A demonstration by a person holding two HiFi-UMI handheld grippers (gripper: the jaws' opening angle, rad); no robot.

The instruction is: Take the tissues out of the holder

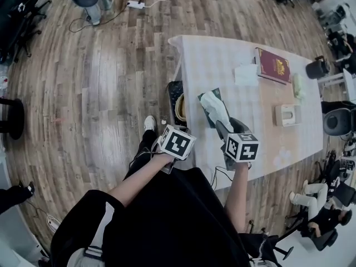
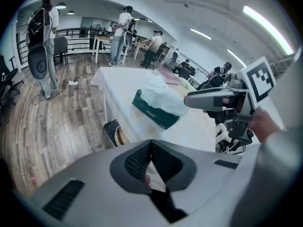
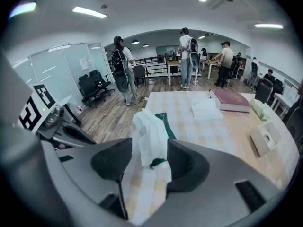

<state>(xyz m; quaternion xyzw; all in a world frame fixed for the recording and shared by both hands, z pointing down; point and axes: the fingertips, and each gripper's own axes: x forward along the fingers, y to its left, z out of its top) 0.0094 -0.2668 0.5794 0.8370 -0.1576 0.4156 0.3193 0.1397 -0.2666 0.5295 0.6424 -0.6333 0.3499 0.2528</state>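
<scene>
White tissue (image 1: 214, 107) stood crumpled and upright out of the top of a flat dark green holder (image 1: 206, 114), which lay near the front left edge of a long table covered in a pale checked cloth (image 1: 222, 60). The right gripper (image 1: 221, 128) was at the near end of the holder, its two dark jaws apart with the tissue rising between them. The pads sat close on either side, yet the paper kept its full width and did not look pinched. The left gripper (image 2: 150, 160) hung off the table's left edge, well clear of the holder, with its jaws drawn together on nothing — only a sliver of cloth and floor showed past them. Further along the table lay a maroon hardback book (image 1: 272, 65) with a small pile of white paper (image 1: 246, 74) just beside it, and a pale wooden box with a slot in its top (image 1: 288, 114) sat apart near the right edge. On the floor against the table's left side was a dark woven basket (image 1: 177, 102).
</scene>
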